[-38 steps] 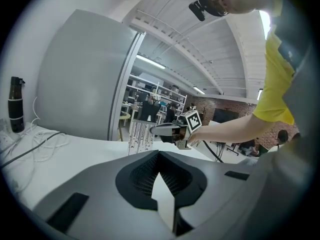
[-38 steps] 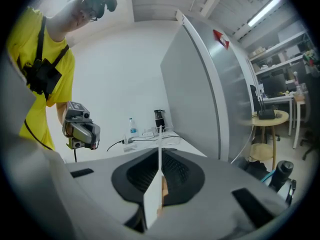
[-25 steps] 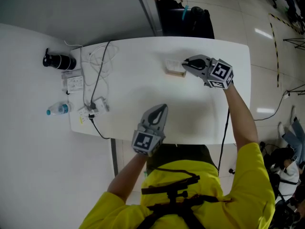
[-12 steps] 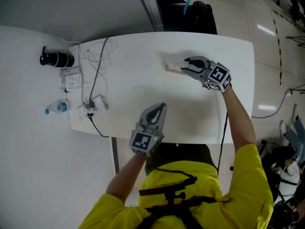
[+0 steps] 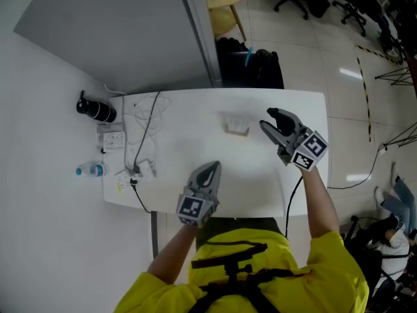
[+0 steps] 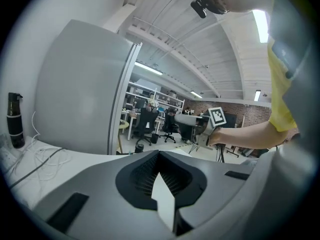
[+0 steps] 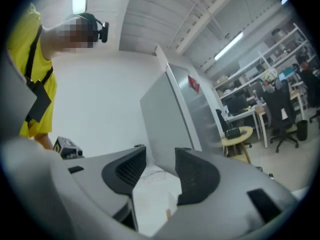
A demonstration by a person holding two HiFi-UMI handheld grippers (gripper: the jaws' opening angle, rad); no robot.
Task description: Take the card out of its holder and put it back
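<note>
The card holder (image 5: 236, 126), a small wooden base with a white card standing in it, sits on the white table (image 5: 182, 155) towards the far side. My right gripper (image 5: 271, 124) hovers just right of it, apart from it. Its jaws are opening and nothing is between them. In the right gripper view the right gripper (image 7: 161, 174) shows only table between its pads. My left gripper (image 5: 213, 167) rests near the table's front edge, shut and empty. The left gripper view shows the left gripper (image 6: 162, 181) with its jaws together and the right gripper's marker cube (image 6: 216, 116) beyond.
At the table's left end lie a black bottle (image 5: 96, 109), a white box (image 5: 112, 139), a water bottle (image 5: 90, 170), cables (image 5: 146, 117) and a power strip (image 5: 141, 169). A black bag (image 5: 251, 64) and a grey partition (image 5: 117, 31) stand behind the table.
My right gripper was shut at the card holder; it has let go, opened and drawn back to the right. The left gripper has hardly moved. The head view has shifted.
</note>
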